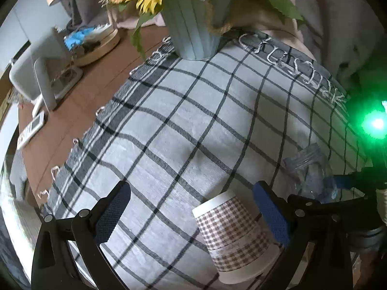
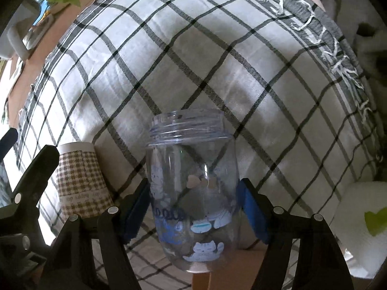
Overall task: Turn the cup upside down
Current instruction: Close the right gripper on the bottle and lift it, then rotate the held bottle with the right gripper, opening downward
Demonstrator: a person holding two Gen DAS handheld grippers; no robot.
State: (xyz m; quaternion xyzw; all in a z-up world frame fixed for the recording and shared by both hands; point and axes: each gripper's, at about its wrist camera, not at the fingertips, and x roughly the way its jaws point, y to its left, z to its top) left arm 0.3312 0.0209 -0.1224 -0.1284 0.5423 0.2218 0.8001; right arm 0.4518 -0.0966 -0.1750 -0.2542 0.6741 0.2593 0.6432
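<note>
My right gripper [image 2: 193, 207] clamps the clear cat-printed plastic cup [image 2: 191, 193] mid-frame; my left gripper [image 1: 191, 207] spread around the brown checked paper cup [image 1: 234, 234], lower right.

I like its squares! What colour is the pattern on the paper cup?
Brown and white checks on the paper cup, with plain white bands at both ends; clearest in the left wrist view.
</note>
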